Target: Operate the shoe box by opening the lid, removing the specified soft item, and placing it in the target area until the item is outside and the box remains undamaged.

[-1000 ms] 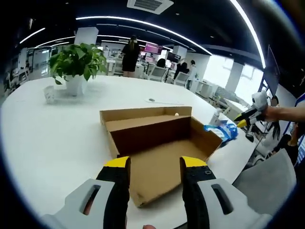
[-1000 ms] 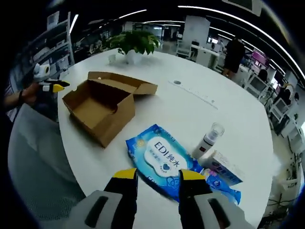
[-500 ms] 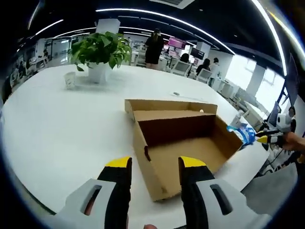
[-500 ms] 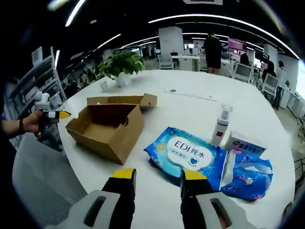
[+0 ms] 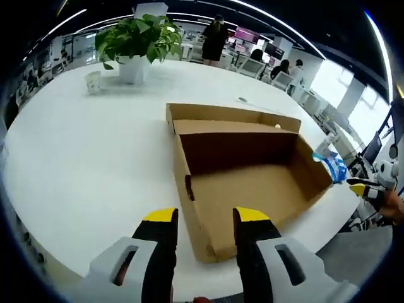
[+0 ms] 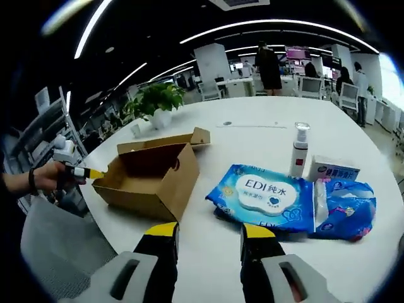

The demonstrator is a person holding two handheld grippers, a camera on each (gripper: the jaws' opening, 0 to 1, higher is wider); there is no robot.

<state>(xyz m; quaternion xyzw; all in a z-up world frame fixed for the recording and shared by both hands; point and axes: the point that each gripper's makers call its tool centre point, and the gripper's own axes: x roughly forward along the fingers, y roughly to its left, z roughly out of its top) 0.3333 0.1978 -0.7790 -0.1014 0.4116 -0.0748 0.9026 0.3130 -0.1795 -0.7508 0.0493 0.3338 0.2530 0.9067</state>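
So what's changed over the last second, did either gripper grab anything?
No grab. The left gripper has moved in close over the open shoe box; the right gripper pulled back from the wet wipes pack. Both stayed open and empty. Box, pack and spray bottle stayed put.

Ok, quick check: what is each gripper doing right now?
Left gripper: open, empty, at the shoe box's near corner.
Right gripper: open, empty, above the table.

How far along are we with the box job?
Mostly done, it seems: the box is open, lid folded back, and looks empty and undamaged. The blue wipes pack lies on the table outside it. Both tools, left and right, are open and hold nothing. Little appears left.
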